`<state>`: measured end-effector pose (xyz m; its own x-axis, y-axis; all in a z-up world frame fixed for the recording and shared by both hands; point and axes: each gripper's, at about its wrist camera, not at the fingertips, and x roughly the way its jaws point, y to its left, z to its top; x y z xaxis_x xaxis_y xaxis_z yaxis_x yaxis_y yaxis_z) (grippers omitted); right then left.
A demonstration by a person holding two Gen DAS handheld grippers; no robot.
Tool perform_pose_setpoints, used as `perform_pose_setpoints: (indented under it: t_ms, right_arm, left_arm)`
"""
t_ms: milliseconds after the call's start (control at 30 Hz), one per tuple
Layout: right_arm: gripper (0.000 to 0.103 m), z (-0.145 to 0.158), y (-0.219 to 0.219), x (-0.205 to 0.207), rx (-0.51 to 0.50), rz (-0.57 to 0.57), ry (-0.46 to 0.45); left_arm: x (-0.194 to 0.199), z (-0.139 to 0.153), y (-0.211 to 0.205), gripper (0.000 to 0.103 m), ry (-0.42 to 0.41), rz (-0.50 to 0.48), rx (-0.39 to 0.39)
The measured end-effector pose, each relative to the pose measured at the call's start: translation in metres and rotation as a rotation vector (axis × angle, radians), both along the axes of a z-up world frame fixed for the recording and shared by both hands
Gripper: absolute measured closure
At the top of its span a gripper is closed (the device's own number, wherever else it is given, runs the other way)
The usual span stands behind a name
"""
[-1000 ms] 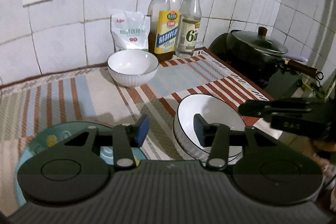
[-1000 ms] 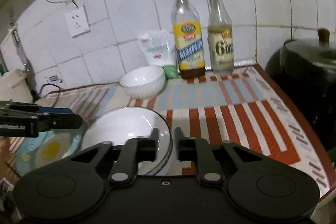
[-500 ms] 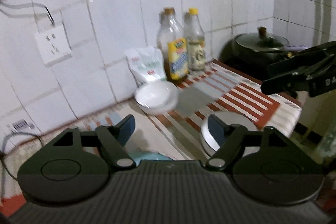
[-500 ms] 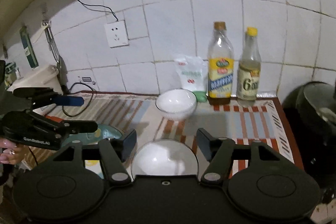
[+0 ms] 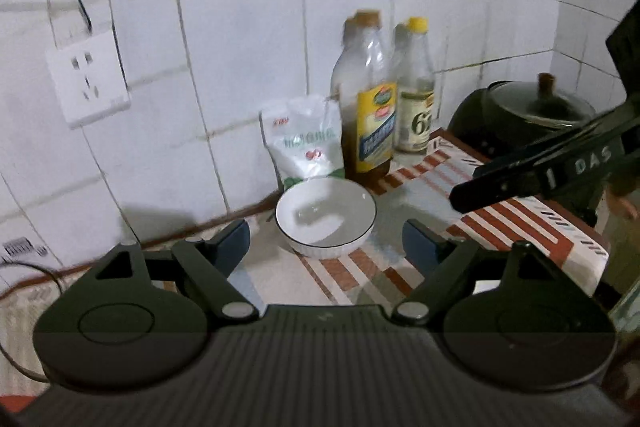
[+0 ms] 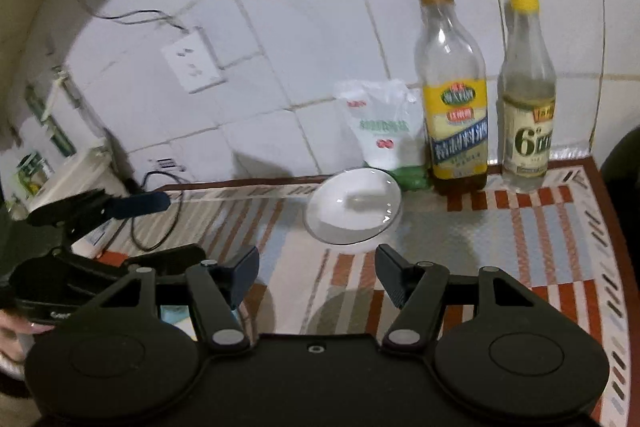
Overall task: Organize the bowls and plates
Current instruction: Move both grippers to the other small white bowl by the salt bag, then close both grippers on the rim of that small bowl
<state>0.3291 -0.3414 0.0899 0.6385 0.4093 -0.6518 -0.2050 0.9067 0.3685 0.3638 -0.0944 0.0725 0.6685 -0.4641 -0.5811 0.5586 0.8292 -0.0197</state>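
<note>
Both grippers, left [image 5: 326,239] and right [image 6: 318,273], jaws wide and empty; next grab the black-rimmed white ceramic bowl [image 5: 326,217] by the oil bottle [image 5: 368,107].

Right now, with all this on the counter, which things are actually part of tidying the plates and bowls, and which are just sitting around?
Part of the job:
- white bowl
- left tool, open, empty
- right tool, open, empty

Just lying about:
- oil bottle
- yellow-capped bottle
- white pouch
- lidded pot
- wall socket
- striped cloth
</note>
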Motion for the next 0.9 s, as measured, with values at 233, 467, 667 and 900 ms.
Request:
perform_pose_setpoints:
  t_ms: [233,467,667,900]
  right_arm:
    - [0.034,-0.045,-0.008,0.051,0.033,0.009,0.031]
    - [0.039,-0.072,-0.01,0.084,0.021,0.02,0.027]
    - [0.058,-0.093,-0.013,0.104,0.026,0.016,0.043]
    - [0.069,-0.111,-0.014,0.119,0.033,0.008,0.079]
  left_arm:
    - [0.056,-0.045,-0.016,0.03,0.123,0.076,-0.012]
    - [0.105,-0.084,-0.023,0.051,0.247,0.145,-0.062]
    - [0.126,-0.105,-0.021,0.074,0.324,0.163,-0.075]
    - [0.134,-0.108,-0.021,0.084,0.336,0.136,-0.087]
